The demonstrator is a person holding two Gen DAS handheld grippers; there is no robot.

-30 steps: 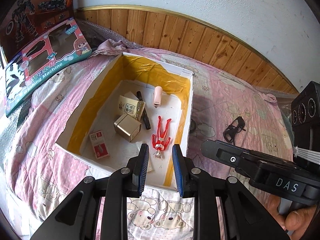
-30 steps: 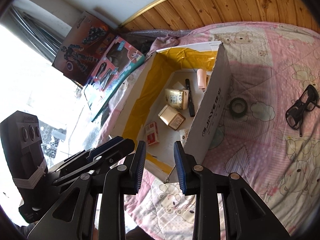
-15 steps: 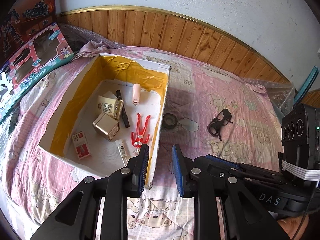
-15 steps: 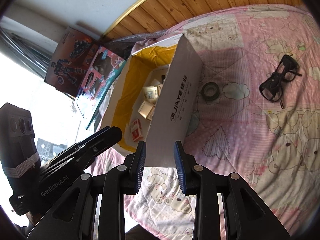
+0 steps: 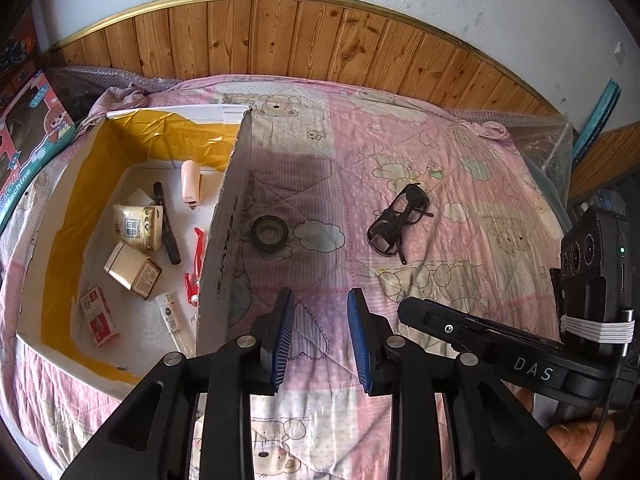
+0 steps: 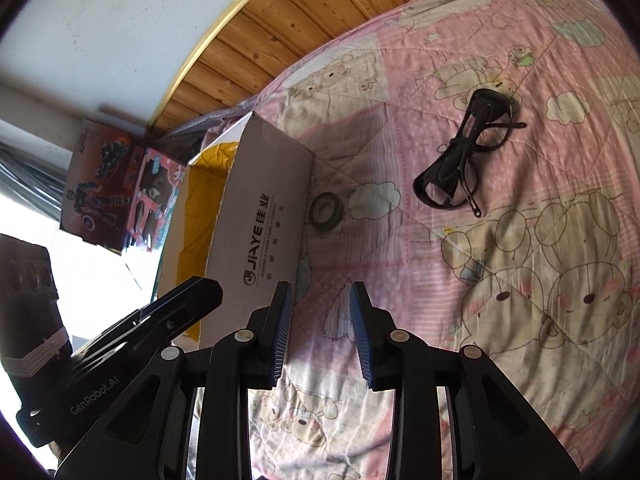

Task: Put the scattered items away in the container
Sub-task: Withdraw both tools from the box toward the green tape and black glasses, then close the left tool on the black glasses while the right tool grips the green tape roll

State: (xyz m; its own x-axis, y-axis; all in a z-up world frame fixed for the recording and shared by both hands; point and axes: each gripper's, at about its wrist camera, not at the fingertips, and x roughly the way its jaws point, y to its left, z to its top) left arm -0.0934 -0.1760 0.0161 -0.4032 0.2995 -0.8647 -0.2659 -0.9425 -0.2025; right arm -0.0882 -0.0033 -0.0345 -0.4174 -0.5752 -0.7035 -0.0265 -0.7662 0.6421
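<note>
My right gripper (image 6: pixel 320 332) hangs over the pink quilt (image 6: pixel 520 240), jaws apart and empty. The cardboard box (image 6: pixel 260 232) stands toward the quilt's left edge, a tape roll (image 6: pixel 326 210) just beside its wall. Black glasses (image 6: pixel 464 160) lie well apart, nearer the middle. My left gripper (image 6: pixel 160 320) shows at lower left.

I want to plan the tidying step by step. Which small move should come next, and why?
Probably lower the open left hand-held gripper toward the tape roll. The roll lies on the quilt just outside the box, nearer than the glasses, and both grippers are empty.
</note>
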